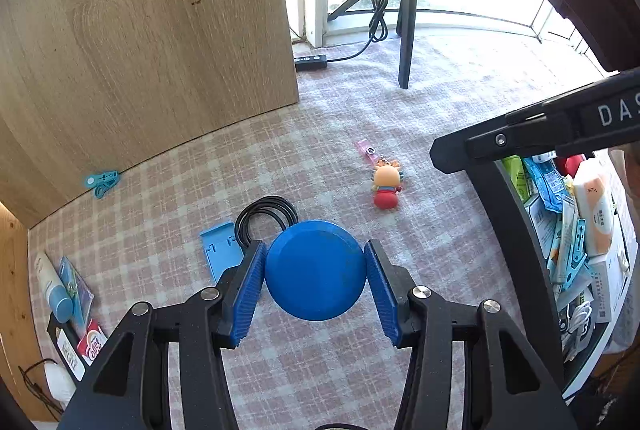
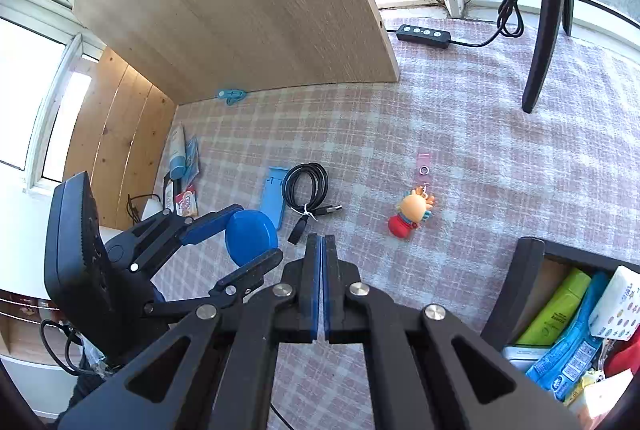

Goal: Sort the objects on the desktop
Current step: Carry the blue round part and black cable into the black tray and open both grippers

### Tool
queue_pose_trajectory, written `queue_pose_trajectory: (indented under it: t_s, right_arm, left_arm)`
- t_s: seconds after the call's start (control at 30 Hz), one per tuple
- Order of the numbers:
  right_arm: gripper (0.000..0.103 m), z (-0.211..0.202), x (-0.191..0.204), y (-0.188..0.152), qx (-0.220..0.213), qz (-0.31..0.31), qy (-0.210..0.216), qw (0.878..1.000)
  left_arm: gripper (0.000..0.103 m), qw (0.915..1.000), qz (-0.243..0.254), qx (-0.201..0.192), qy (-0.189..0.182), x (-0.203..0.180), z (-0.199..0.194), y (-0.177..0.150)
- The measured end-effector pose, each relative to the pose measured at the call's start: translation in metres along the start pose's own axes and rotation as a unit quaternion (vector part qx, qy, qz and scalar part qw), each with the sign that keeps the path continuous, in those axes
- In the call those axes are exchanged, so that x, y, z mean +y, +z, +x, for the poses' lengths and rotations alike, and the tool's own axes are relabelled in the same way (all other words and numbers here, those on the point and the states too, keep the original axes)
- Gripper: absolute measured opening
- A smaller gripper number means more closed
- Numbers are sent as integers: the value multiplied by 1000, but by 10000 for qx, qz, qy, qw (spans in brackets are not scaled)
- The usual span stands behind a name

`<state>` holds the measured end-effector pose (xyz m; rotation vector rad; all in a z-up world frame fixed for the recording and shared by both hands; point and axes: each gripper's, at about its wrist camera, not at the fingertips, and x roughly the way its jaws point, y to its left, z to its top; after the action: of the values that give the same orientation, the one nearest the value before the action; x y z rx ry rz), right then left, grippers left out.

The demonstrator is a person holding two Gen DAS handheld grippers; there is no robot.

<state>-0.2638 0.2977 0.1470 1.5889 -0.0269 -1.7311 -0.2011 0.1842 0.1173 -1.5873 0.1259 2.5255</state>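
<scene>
Far to the left, at the table's (image 1: 340, 117) edge by the wooden wall, a white tube (image 1: 52, 286) and some small packets lie together, and a teal clip (image 1: 102, 182) sits against the foot of the upright wooden board (image 1: 140, 41). Nearer the middle, a light-blue plastic stand (image 1: 218, 250) lies flat on the checked cloth with a coiled black cable (image 1: 266, 216) just beside it. The left claw (image 1: 315, 280) grips a round blue disc (image 1: 315, 270) by its rim, one blue pad on each side, held just above the cloth. Right of that lies a little doll keychain (image 1: 386, 185) with a pink strap. The right claw (image 2: 322, 286) hangs over the table with its fingers pressed shut on nothing. At the far right stands a black-rimmed bin (image 1: 508, 230), already crowded with packets and boxes.

The disc looks bound for one of the collecting spots; which one I can't say. To do it well, keep the squeeze even, since a smooth rim can slip or swivel, carry it level, steer clear of the other claw, and release only once it is low over a free gap.
</scene>
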Motion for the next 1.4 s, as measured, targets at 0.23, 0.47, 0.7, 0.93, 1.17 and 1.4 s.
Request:
queue_pose_trajectory:
  t_s: [0.23, 0.47, 0.7, 0.93, 1.17, 1.4]
  right_arm:
    - [25, 55, 14, 16, 356, -349, -389, 9980]
    - [25, 126, 30, 41, 636, -445, -854, 9933]
    - [20, 158, 49, 44, 677, -950, -1480, 9821]
    - [8, 129, 36, 28, 514, -634, -1085, 9907]
    - [8, 47, 21, -1, -22, -457, -843, 9954]
    - [8, -65, -27, -46, -758, 132, -885, 9931]
  left_arm:
    - [48, 9982, -509, 97, 293, 43, -19, -28]
    - [48, 9950, -926, 177, 343, 74, -17, -52]
    - [48, 9939, -1051, 173, 271, 82, -14, -56]
    - [48, 9951, -970, 70, 183, 64, -21, -50]
    - [48, 9987, -493, -144, -59, 12, -38, -34]
    - [48, 9975, 199, -297, -602, -76, -48, -10]
